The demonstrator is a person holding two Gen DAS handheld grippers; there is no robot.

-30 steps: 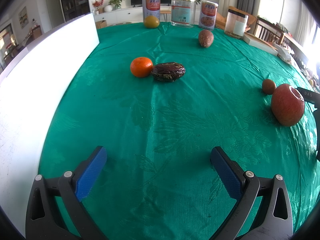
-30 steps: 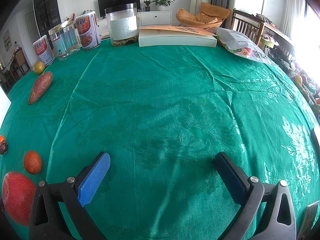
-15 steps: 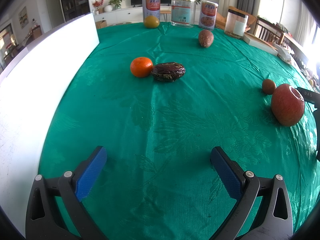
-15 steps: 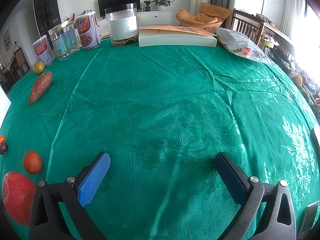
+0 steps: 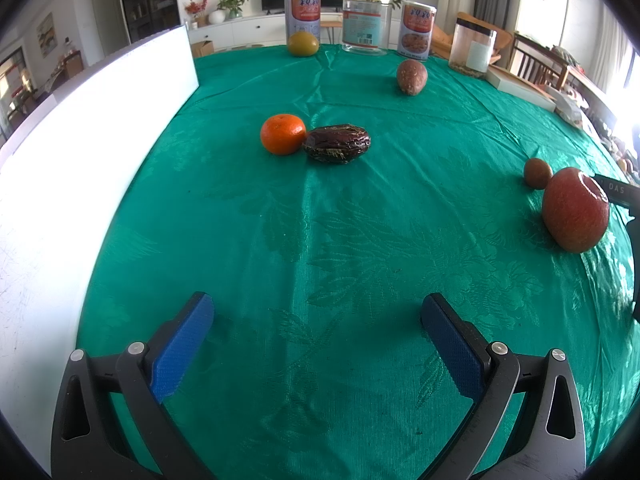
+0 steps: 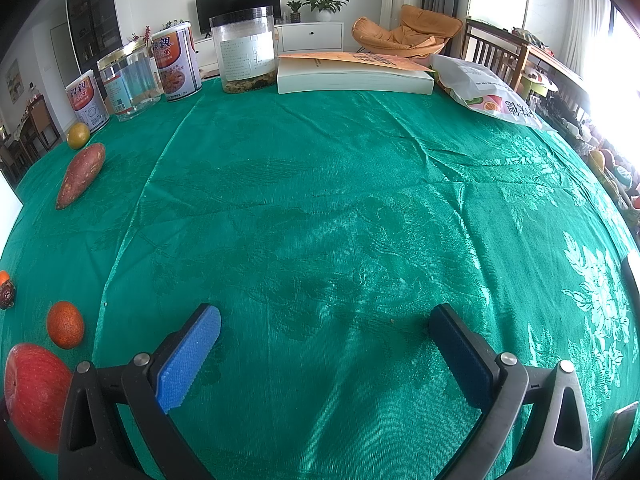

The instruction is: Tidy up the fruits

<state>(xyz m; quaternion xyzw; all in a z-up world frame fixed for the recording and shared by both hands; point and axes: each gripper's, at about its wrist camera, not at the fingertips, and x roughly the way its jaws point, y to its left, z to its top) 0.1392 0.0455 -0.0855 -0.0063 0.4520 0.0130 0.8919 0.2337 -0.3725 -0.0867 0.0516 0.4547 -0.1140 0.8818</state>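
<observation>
On the green tablecloth an orange mandarin (image 5: 283, 134) touches a dark wrinkled fruit (image 5: 337, 143) ahead of my left gripper (image 5: 316, 312), which is open and empty. A red apple (image 5: 575, 210) and a small brown-orange fruit (image 5: 537, 173) lie at the right. A sweet potato (image 5: 411, 76) and a yellow-green citrus (image 5: 303, 44) lie farther back. My right gripper (image 6: 325, 324) is open and empty over bare cloth. In its view the apple (image 6: 34, 394) and small orange fruit (image 6: 65, 324) lie at the lower left, the sweet potato (image 6: 81, 175) and citrus (image 6: 77, 135) at the far left.
A white board (image 5: 80, 140) borders the table's left side. Cans (image 5: 302, 14) and clear jars (image 5: 366, 28) stand along the far edge. In the right wrist view a thick book (image 6: 352, 74) and a snack bag (image 6: 488, 92) lie at the back.
</observation>
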